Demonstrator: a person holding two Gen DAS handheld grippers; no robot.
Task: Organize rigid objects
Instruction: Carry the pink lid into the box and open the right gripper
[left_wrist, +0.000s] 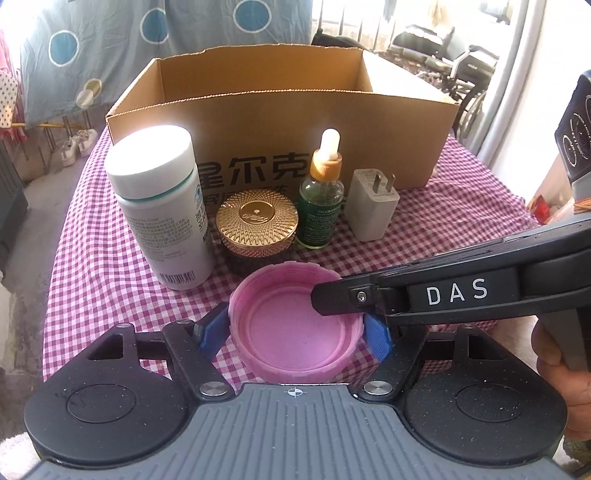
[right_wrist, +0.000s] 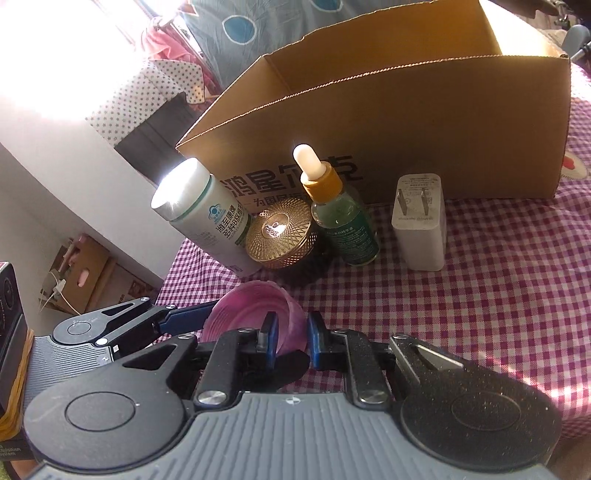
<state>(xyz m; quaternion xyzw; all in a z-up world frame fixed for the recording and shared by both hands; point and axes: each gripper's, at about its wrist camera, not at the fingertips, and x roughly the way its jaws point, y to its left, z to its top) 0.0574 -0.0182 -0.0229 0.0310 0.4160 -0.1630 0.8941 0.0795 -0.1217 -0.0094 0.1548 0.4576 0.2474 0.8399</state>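
Nearest: shallow pink ribbed plastic jar lid (left_wrist: 293, 325), lying open side up on the purple-and-white checked tablecloth (left_wrist: 461, 218), close to the near edge. Left gripper (left_wrist: 295, 328) has its blue pads (left_wrist: 212, 326) against the lid's left and right outer walls, so clenched on it as far as the left wrist view shows. Right gripper (right_wrist: 290, 338) straddles the lid's right-hand wall, one finger inside the cup, one outside; pinching the rim or just bracketing it, cannot tell. Handling judgement: light, thin-walled, stiff enough but likely to flex oval under a hard squeeze; the ribbing should give grip, and the rim is the natural hold. No long axis (round disc); its axis runs roughly vertical, opening upward. Behind it, a row: white plastic pill bottle with a white cap (left_wrist: 159, 206) at left, upright; squat jar with a gold faceted lid (left_wrist: 256, 227); green glass dropper bottle with a gold collar and white bulb (left_wrist: 320, 192), upright and probably fragile; white wall charger block (left_wrist: 371, 208), prongs up. Farthest: open brown cardboard box (left_wrist: 280, 122), just behind the row.
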